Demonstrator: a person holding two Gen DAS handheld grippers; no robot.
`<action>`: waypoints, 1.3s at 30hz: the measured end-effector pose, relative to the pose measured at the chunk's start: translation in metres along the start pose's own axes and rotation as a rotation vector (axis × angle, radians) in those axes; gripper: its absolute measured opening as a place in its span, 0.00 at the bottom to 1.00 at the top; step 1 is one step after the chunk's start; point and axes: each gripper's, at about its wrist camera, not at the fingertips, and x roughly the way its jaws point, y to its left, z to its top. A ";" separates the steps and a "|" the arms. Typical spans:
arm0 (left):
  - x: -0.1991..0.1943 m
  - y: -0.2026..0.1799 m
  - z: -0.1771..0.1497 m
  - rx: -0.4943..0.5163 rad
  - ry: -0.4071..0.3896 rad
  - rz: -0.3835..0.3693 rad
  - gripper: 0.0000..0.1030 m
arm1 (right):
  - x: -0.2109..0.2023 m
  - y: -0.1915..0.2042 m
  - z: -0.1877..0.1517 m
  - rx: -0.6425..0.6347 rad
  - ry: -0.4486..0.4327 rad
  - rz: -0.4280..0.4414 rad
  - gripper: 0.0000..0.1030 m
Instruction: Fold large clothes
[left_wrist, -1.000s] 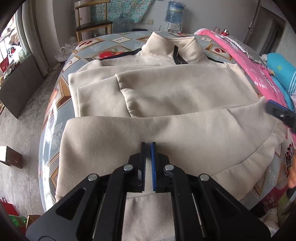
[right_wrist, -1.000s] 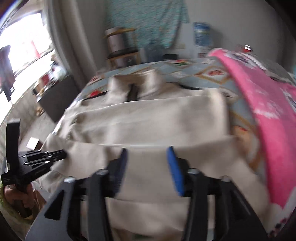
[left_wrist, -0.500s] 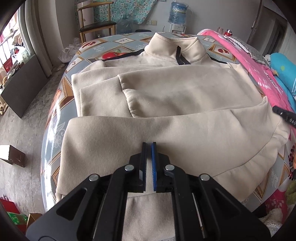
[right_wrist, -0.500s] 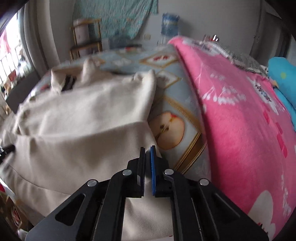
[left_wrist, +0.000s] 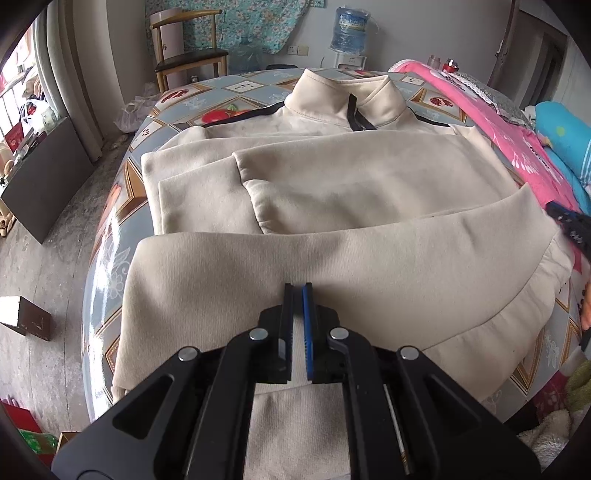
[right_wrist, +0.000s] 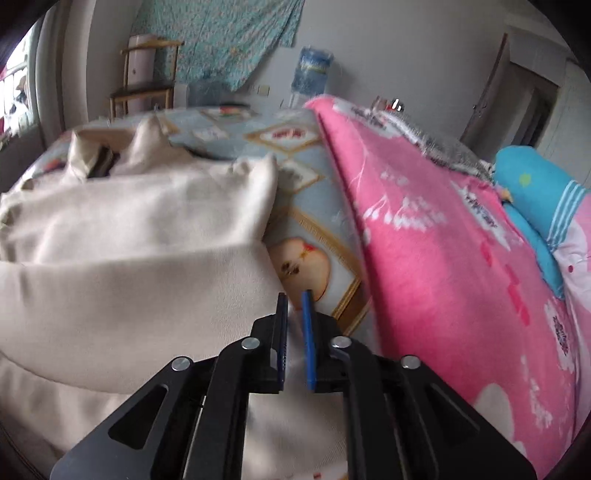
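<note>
The large beige fleece sweatshirt (left_wrist: 332, 192) with a stand-up collar and black zip lies spread flat directly ahead of both claws. Its sleeves are folded in over the chest, and its hem is turned up into a band nearest the claws. The left claw (left_wrist: 297, 286) is closed to a sliver on that turned-up hem, with cloth running under and between its fingers. The right claw (right_wrist: 293, 295) sits at the garment's right-hand edge. Its jaws have just been opening and stand a narrow gap apart, with pale cloth showing blurred through the gap and neither pad visibly pressing on it. Under the sweatshirt is a bed covered in a glossy blue-grey sheet (left_wrist: 110, 236) printed with fruit and gold-edged diamonds. To the right of the right claw, a bright pink patterned blanket (right_wrist: 443, 258) is heaped, and beyond it lies a turquoise pillow (right_wrist: 532, 184). Far ahead, past the collar, a wooden chair with a dark seat (left_wrist: 188, 55) stands against the wall beside a hanging teal floral cloth (left_wrist: 229, 22) and a blue water-cooler bottle (left_wrist: 349, 26). Left of the left claw lie a bare grey concrete floor (left_wrist: 44, 266) and a small brown box (left_wrist: 26, 317).
</note>
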 end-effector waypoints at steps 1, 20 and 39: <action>0.000 0.000 0.000 0.002 -0.002 -0.001 0.06 | -0.013 0.001 0.002 0.000 -0.026 0.020 0.17; -0.055 -0.020 -0.027 0.120 -0.059 -0.266 0.07 | -0.055 0.079 -0.013 -0.164 0.084 0.544 0.52; -0.027 -0.041 -0.044 0.099 0.049 -0.221 0.23 | -0.015 0.051 -0.068 -0.009 0.217 0.317 0.59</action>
